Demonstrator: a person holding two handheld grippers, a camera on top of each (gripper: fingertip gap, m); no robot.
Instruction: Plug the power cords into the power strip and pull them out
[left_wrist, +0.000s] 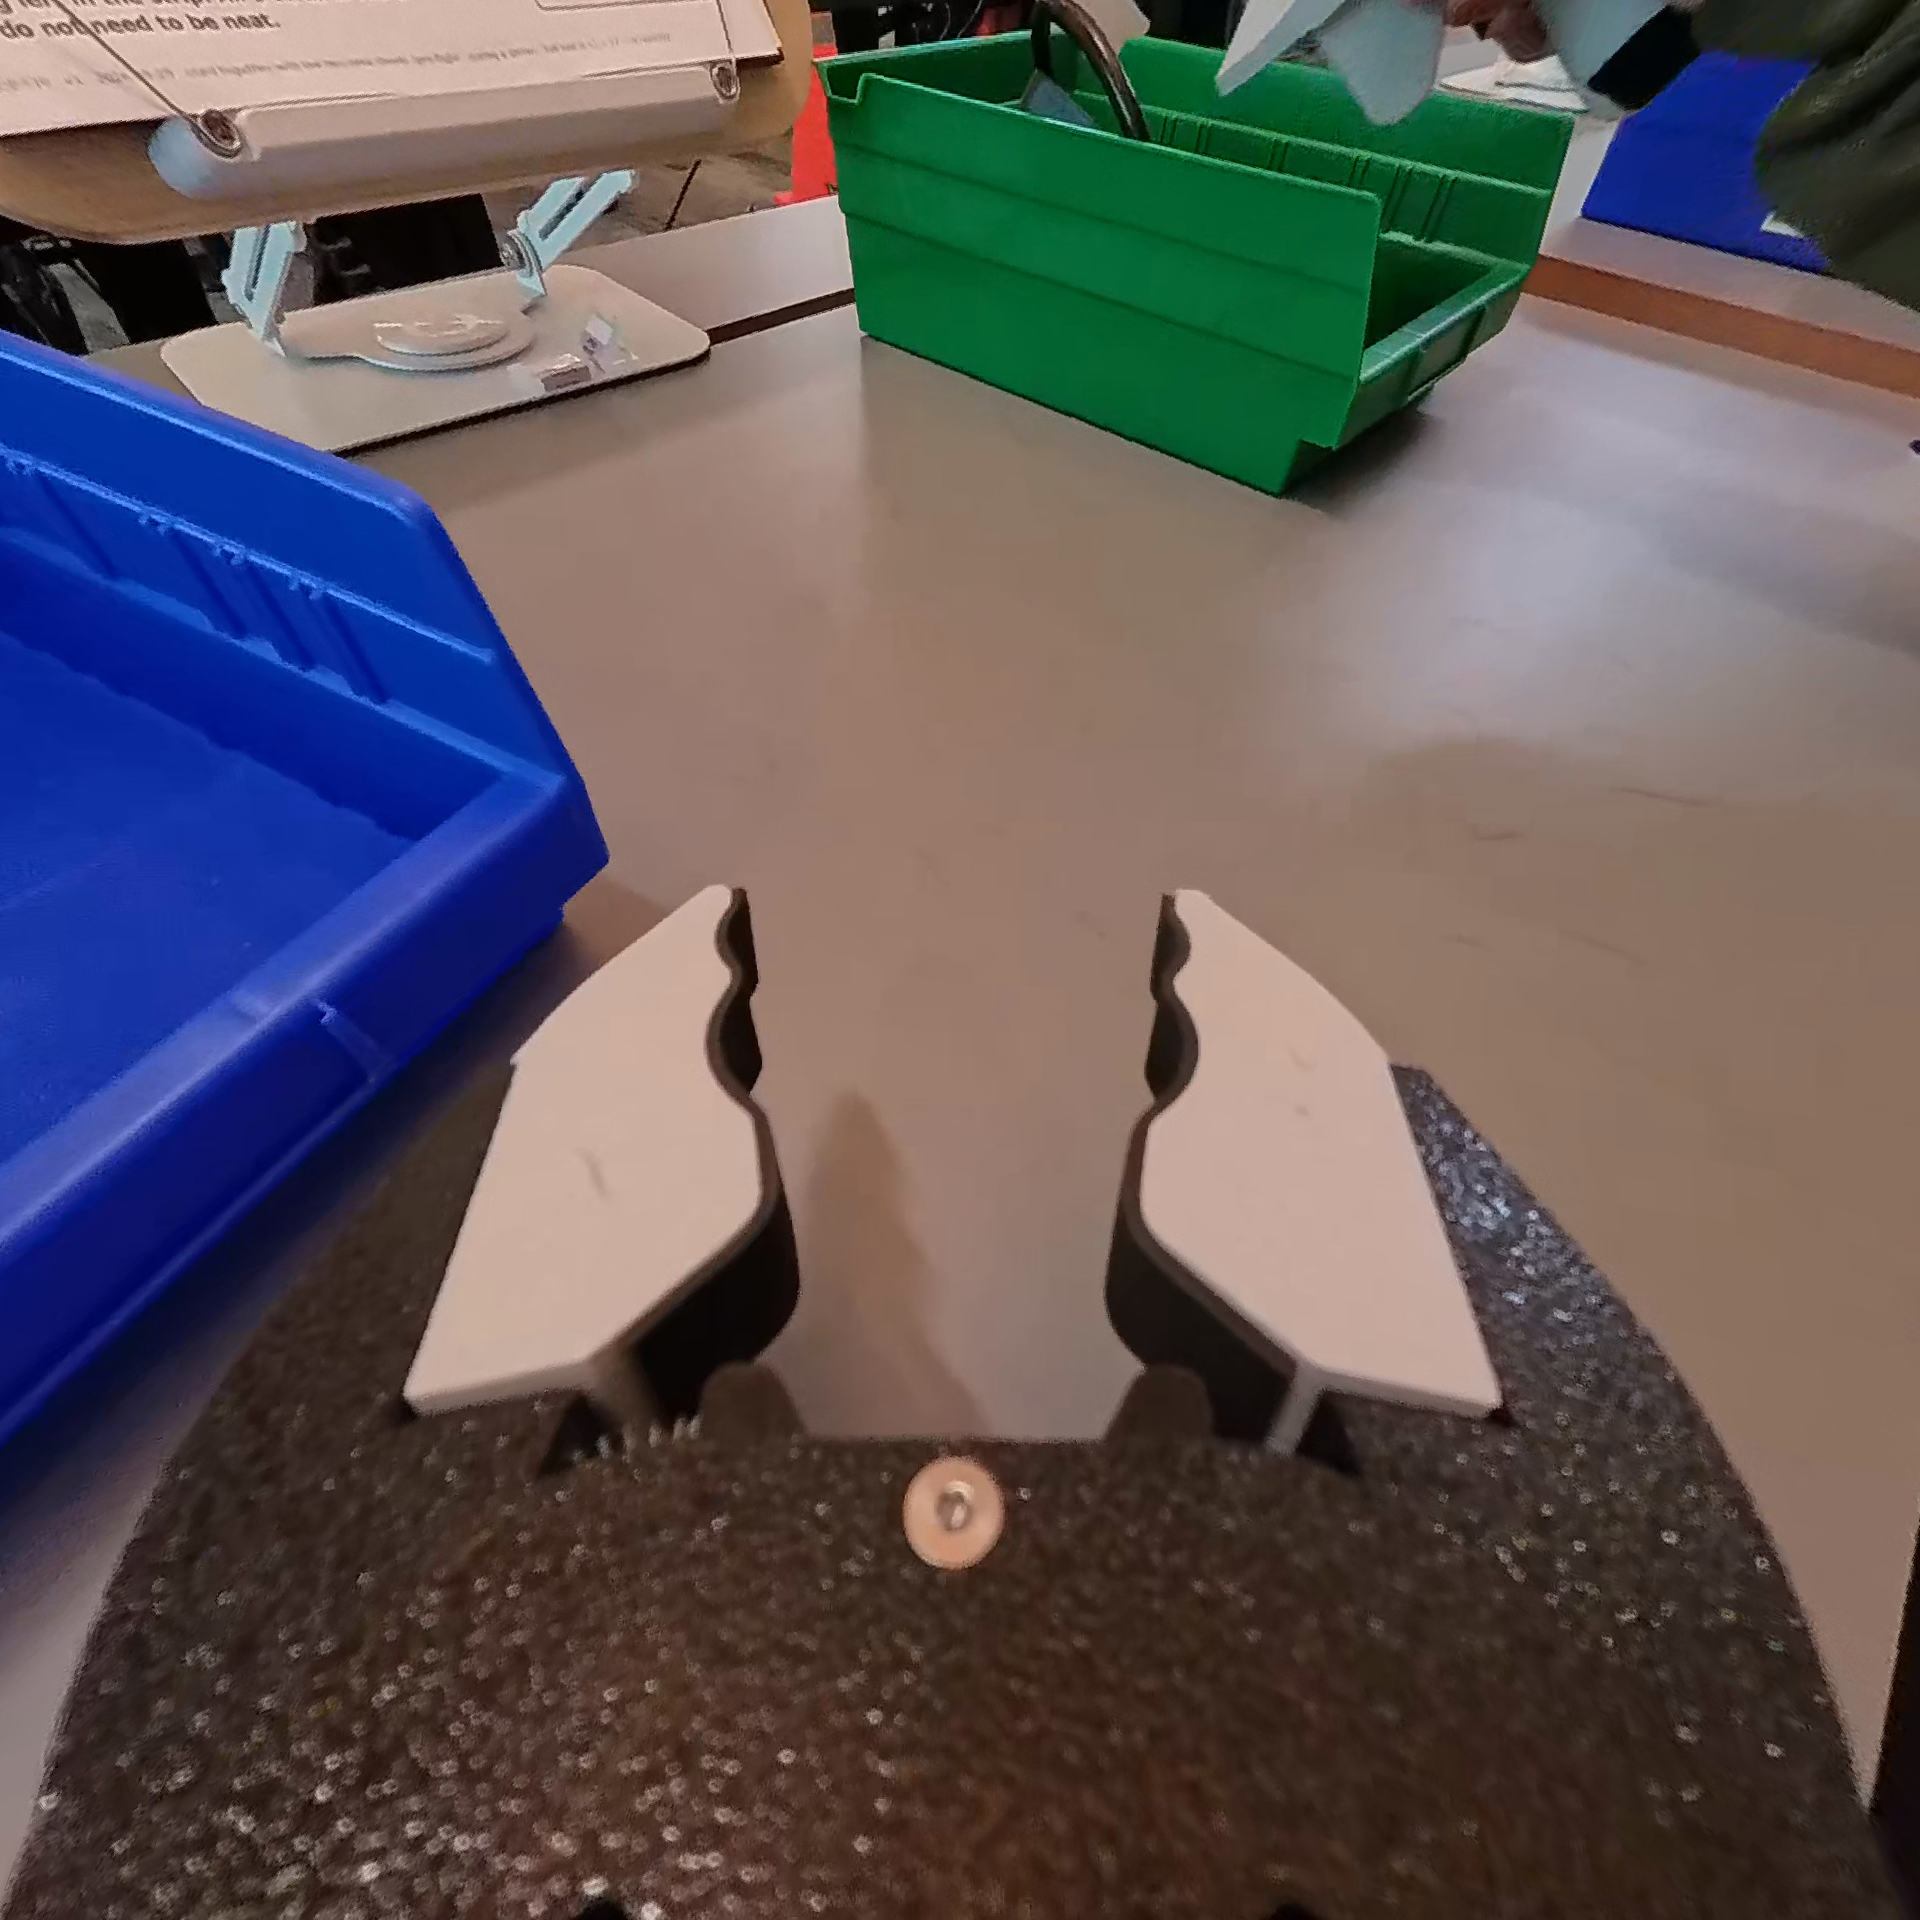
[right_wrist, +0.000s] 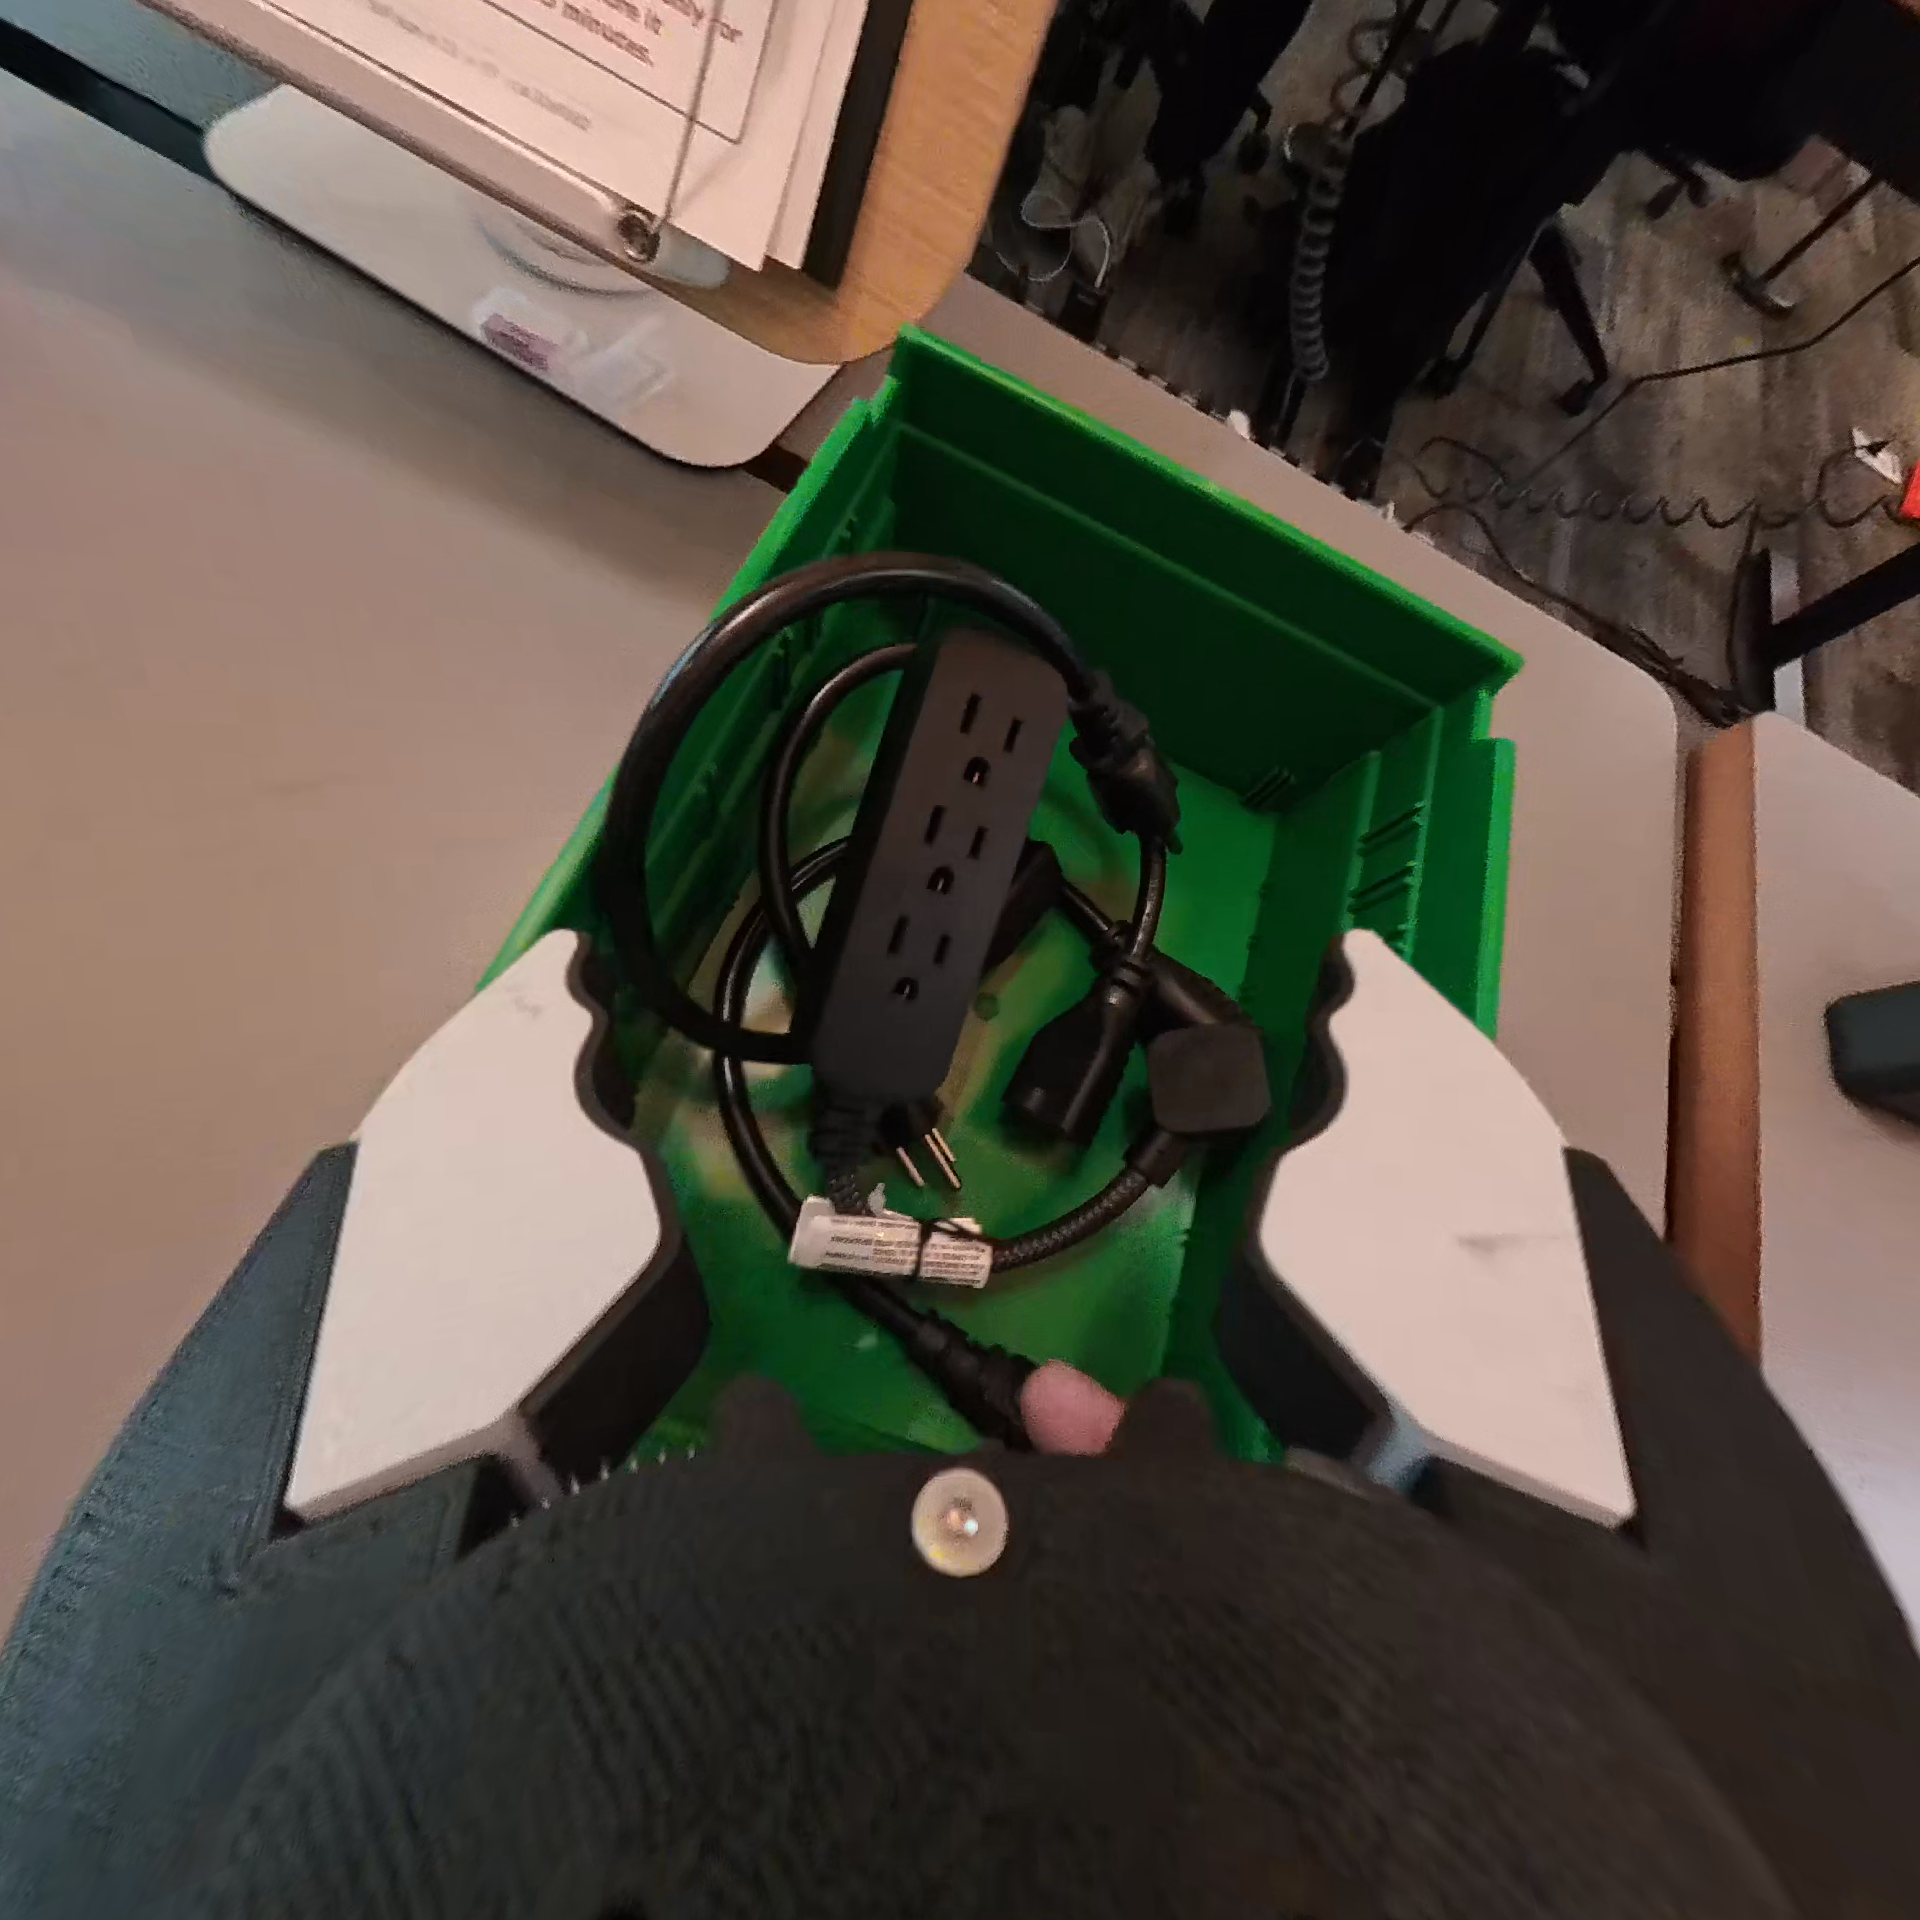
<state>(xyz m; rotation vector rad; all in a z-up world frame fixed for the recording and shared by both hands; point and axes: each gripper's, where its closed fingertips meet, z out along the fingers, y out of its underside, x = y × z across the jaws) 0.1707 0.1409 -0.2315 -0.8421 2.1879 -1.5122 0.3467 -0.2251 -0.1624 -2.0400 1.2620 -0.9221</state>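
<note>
Hovering above the open green plastic bin (right_wrist: 1143, 582), the right gripper (right_wrist: 956, 997) has its pale fingers spread wide and grips nothing. At centre frame in the right wrist view, the black three-outlet power strip (right_wrist: 940, 842) leans tilted inside that bin, its thick black cable (right_wrist: 665, 727) looping round its upper left. Lower right of the strip lies a tangle of black power cords (right_wrist: 1122, 997), with a bare pronged plug (right_wrist: 925, 1153) just below the strip. In the left wrist view, the left gripper (left_wrist: 956, 935) sits low at bottom centre, its fingers wide apart over the bare grey tabletop (left_wrist: 1039, 675). A blue plastic bin (left_wrist: 208, 831) fills the left edge; the green bin stands at upper centre.
</note>
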